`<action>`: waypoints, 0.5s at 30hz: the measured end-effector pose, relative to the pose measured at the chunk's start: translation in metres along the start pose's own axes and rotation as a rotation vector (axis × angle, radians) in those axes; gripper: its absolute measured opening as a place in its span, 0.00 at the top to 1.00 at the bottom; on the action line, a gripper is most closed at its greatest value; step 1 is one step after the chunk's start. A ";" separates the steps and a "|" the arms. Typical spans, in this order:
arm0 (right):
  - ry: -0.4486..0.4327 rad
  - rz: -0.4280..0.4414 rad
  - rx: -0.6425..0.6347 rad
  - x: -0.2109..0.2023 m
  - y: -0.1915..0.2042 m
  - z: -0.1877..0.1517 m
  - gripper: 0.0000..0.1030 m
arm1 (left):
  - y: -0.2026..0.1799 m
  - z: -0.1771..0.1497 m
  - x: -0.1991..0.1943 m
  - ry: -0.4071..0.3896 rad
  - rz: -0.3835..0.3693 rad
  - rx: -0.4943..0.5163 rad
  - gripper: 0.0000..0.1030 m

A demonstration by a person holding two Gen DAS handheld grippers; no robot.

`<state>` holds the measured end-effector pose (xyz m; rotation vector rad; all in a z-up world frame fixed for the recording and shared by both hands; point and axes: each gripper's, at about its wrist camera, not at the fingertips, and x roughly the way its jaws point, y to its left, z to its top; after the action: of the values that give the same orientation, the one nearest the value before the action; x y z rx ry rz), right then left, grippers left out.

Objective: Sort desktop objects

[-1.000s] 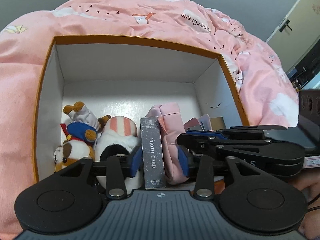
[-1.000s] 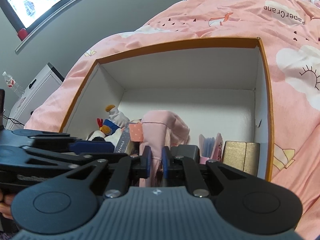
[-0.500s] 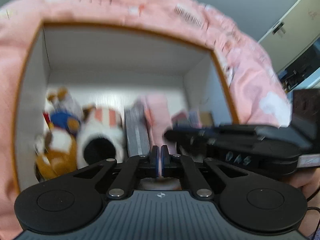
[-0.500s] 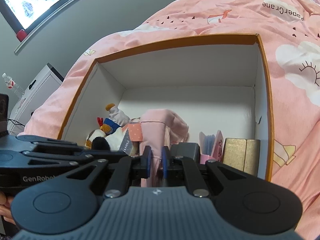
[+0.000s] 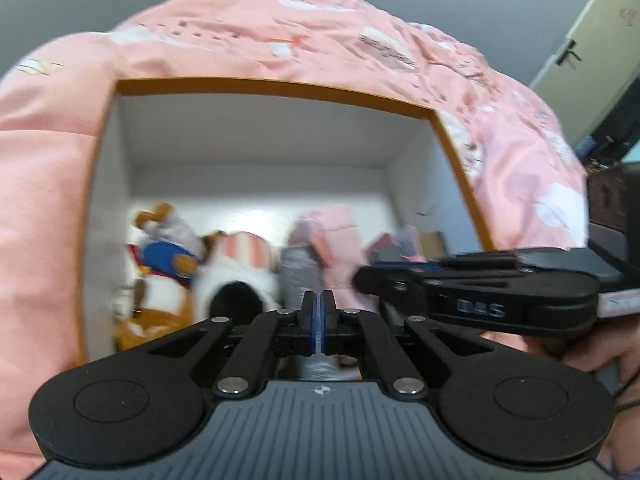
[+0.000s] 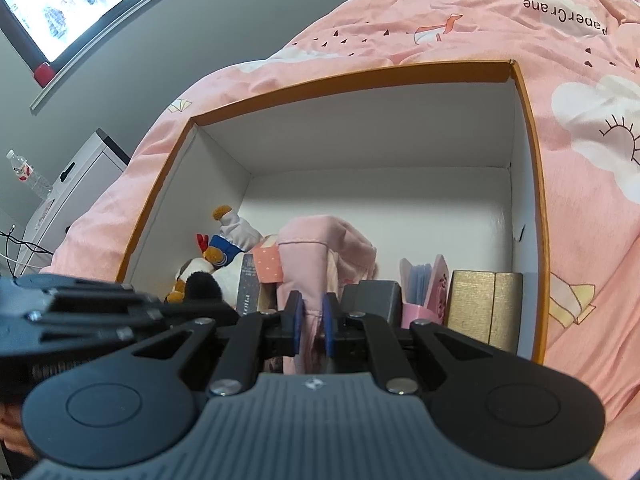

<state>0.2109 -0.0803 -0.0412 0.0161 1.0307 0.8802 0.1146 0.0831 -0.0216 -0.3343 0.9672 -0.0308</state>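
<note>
Pink quilted bed (image 6: 580, 128), orange-rimmed box (image 6: 360, 74) on it. Item: pink cloth pouch (image 6: 316, 256), mid-box between plush toys (image 6: 208, 268) and gold case (image 6: 484, 304) — soft, light (likely to sag), best taken where your right hand-held gripper (image 6: 311, 320) already pinches it. Left hand-held gripper (image 5: 319, 322) — shut, empty, angled down.

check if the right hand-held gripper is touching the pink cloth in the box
Touching. The right wrist view shows the right hand-held gripper with its blue pads closed on a fold of the pink cloth.
</note>
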 end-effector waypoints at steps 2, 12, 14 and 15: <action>-0.001 -0.003 -0.002 0.000 0.000 0.000 0.90 | 0.005 0.000 0.005 0.014 0.015 -0.012 1.00; 0.011 -0.003 -0.005 0.000 0.001 -0.001 0.90 | 0.000 -0.004 0.028 0.038 -0.021 0.000 1.00; 0.013 -0.001 -0.003 0.001 0.000 -0.001 0.91 | -0.002 -0.005 0.032 0.047 -0.018 0.004 1.00; 0.016 -0.003 -0.002 0.001 0.000 -0.001 0.91 | -0.002 -0.006 0.035 0.056 -0.009 0.004 1.00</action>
<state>0.2108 -0.0798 -0.0424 0.0057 1.0443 0.8803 0.1306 0.0738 -0.0523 -0.3350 1.0213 -0.0506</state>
